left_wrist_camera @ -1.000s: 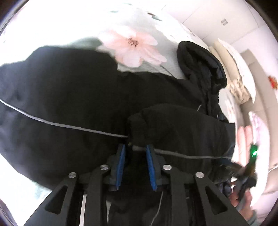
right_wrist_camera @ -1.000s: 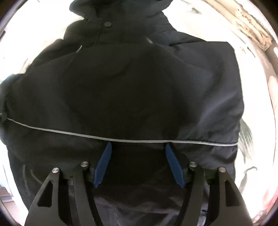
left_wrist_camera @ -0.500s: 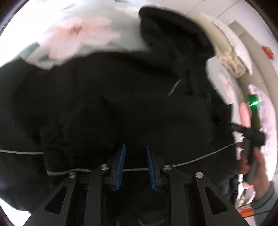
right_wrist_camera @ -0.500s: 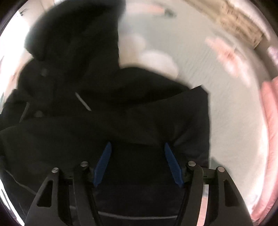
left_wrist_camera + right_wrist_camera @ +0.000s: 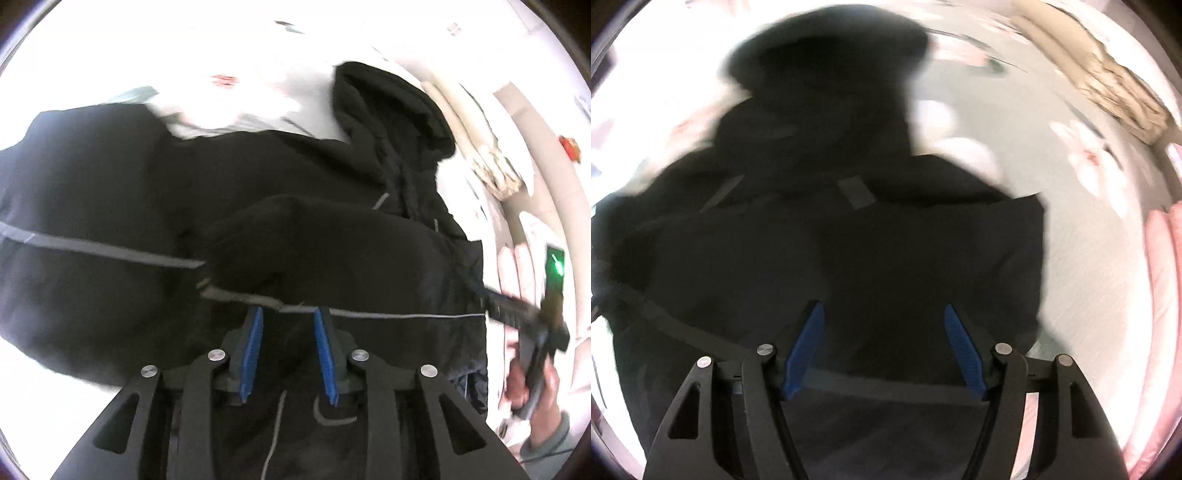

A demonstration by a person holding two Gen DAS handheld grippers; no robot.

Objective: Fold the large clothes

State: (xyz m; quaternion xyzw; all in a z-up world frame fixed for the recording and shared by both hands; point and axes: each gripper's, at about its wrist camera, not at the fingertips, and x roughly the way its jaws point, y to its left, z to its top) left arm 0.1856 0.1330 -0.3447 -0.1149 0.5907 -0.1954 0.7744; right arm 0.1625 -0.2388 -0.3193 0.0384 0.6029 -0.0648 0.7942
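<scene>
Swinging back since half a second ago, the left gripper [image 5: 288, 314] is facing the black hooded jacket [image 5: 332, 258] again.

Its jaws are pinching the jacket's grey-striped fold (over the floral bedspread [image 5: 1071, 258]); the right gripper [image 5: 882, 321] is gaping wide, holding nothing.

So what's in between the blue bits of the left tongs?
Left wrist view: black jacket fabric with its thin grey stripe sits between the left tongs.
</scene>
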